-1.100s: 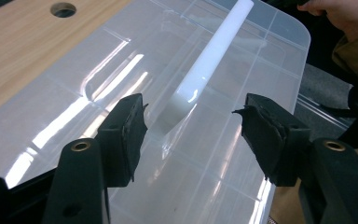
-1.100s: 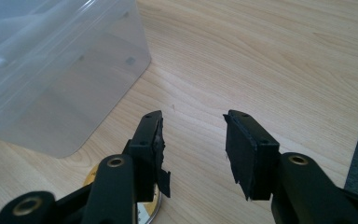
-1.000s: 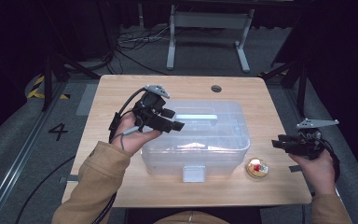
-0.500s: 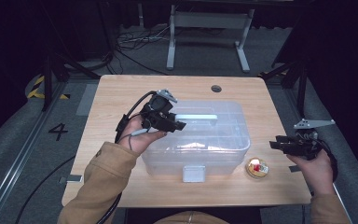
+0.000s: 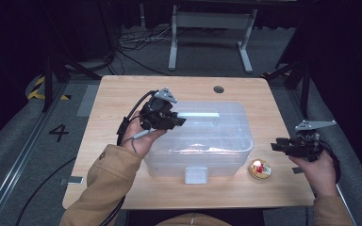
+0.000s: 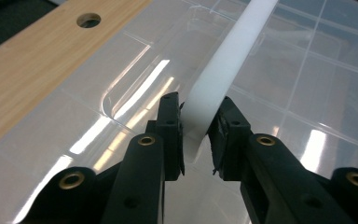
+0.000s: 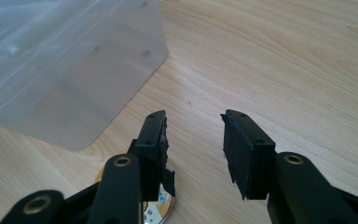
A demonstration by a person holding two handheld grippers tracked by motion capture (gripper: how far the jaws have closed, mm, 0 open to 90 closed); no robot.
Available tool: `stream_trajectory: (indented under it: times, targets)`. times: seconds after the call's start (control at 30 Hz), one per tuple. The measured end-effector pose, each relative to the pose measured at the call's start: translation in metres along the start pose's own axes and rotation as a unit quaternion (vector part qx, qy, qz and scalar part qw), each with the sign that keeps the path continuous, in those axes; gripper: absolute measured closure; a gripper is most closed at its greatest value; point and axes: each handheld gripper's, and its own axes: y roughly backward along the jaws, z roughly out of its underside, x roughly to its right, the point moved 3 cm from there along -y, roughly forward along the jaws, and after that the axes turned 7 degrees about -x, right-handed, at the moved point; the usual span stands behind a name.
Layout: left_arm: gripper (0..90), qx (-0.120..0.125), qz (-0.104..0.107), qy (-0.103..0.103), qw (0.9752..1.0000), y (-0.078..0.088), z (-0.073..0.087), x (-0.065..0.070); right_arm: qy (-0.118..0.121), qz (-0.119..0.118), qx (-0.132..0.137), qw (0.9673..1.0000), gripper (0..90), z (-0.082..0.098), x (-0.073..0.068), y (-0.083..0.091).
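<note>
Inside the clear plastic box (image 5: 226, 141), the contents read as a pale blur through the lid in the high view, too faint to identify. In the right gripper view, the right hand-held gripper (image 7: 193, 149) covers most of a small round gold object (image 7: 161, 210), which the bottom edge also cuts off. The white handle (image 6: 223, 70) runs out of the top of the left gripper view, its far end unseen.

Clear bin (image 5: 226, 141) with white handle (image 6: 223, 70); black tongs (image 6: 196, 135); tan table (image 5: 118, 99).
</note>
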Motion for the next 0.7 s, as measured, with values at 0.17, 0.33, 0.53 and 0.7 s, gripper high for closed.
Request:
stream_trajectory:
  times: [0.17, 0.33, 0.53, 0.7]
  targets:
    - [75.9, 0.0, 0.0, -0.007, 1.0, 0.002, -0.003, -0.002, 0.01, 0.002, -0.003, 0.9999, 60.5, -0.001, -0.002, -0.002]
    - [75.2, 0.014, -0.004, -0.001, 0.9999, 0.007, -0.011, -0.008, 0.021, -0.001, 0.002, 0.9998, 60.7, -0.002, -0.004, -0.003]
    - [74.9, 0.009, -0.021, -0.016, 0.9996, 0.013, -0.019, -0.012, 0.021, 0.0, 0.001, 0.9998, 62.9, -0.003, -0.004, -0.002]
    - [74.3, 0.006, -0.019, -0.012, 0.9997, 0.014, -0.025, -0.017, 0.026, -0.005, 0.01, 0.9996, 64.4, -0.005, -0.007, 0.001]
